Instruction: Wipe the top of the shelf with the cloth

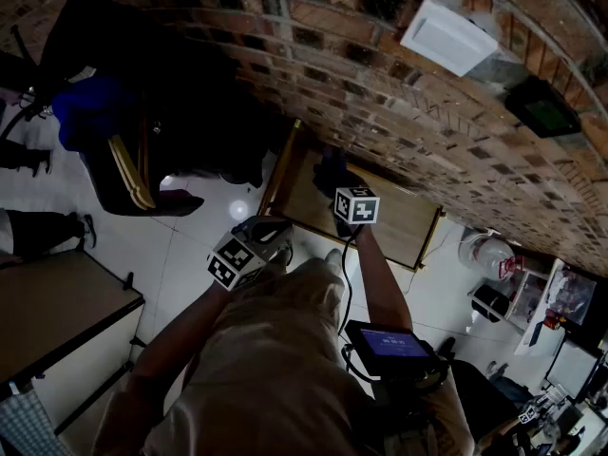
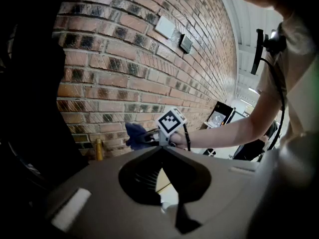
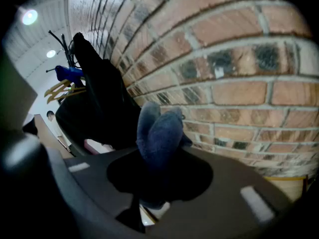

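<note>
Above shelf [image 1: 399, 221]: cloth [image 3: 158, 133] in R fingers [image 3: 193, 176]

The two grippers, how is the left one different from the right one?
The right gripper has its jaws shut on a blue cloth; the left gripper has its jaws together with nothing between them. The right gripper is over the shelf top; the left gripper hangs short of it, nearer the person. Each carries a marker cube.
</note>
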Motion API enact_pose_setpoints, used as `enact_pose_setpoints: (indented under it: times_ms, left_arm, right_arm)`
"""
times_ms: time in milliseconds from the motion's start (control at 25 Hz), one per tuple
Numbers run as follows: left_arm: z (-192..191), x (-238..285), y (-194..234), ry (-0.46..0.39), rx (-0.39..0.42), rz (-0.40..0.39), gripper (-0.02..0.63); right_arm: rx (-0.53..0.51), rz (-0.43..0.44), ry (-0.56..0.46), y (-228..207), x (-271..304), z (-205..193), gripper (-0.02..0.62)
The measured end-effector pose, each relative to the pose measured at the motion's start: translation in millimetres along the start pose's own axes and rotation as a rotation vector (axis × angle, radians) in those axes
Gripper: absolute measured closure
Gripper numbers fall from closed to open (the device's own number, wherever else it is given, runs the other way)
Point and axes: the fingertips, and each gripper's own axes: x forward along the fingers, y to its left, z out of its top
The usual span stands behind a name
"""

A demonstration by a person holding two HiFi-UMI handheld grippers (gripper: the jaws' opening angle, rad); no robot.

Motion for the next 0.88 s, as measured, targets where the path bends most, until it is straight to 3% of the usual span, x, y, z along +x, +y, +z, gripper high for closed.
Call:
enact_pose_setpoints:
  times_ms: [480, 720, 880]
  left_arm:
    - [-12.4, -12.9, 39.3, 0.039, 0.016, -0.020, 0.624]
    - [-31.6, -20.1, 39.7, 0.064, 0.005, 0.010, 0.624]
    - [-49.7, -22.4, 35.4, 0.131, 0.011, 0.039, 0.624]
  right_arm:
    - [0.045, -0.086, 0.301, -32.9, 175.2, -92.3, 0.489]
    - [0.055, -0.103, 0.399, -50.4, 221.3, -121.3, 0.489]
    - [0.066, -0.056, 0.428, -48.3, 236.0, -132.2, 0.489]
